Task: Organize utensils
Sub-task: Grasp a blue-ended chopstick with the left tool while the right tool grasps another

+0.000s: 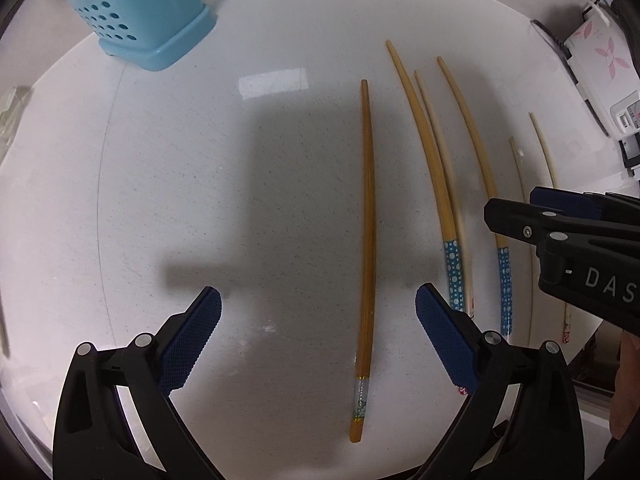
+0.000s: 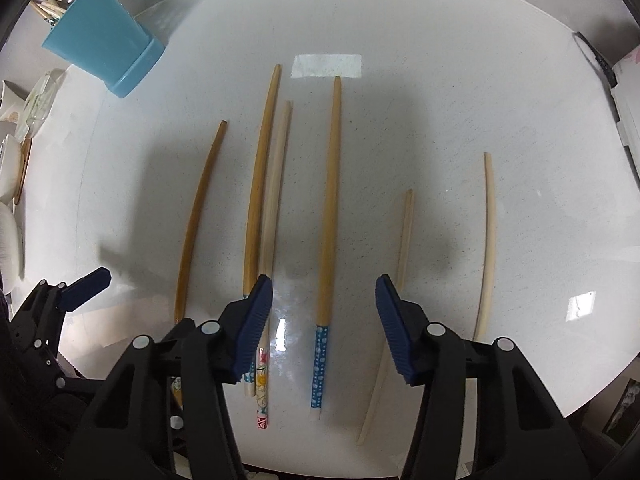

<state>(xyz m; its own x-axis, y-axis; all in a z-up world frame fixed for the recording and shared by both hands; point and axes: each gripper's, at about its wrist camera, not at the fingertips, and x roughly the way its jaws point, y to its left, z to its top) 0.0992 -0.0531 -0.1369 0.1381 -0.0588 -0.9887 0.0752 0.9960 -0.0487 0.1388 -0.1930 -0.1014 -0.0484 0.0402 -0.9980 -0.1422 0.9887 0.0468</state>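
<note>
Lying loose on the white worktop (image 2: 480,80), the blue-dotted chopstick (image 2: 326,240) between the half-open, empty right gripper (image 2: 324,328) looks light, stiff and slippery, best pinched mid-shaft, while the wide-open left gripper (image 1: 318,340) straddles the amber chopstick (image 1: 366,260).

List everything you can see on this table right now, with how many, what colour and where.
Long wooden chopsticks: six, lying roughly parallel on the table; one amber at the left, two tan with blue dotted ends, one pale with a floral end, two plain pale at the right.
Light blue plastic utensil holder: one, far left corner, utensils standing inside.
Round white speckled table: one, under everything.
White dishes: a few, beyond the table's left edge.
Left tongs: black with blue pads, open over the amber chopstick.
Right tongs: same, open astride a blue-dotted chopstick.
</note>
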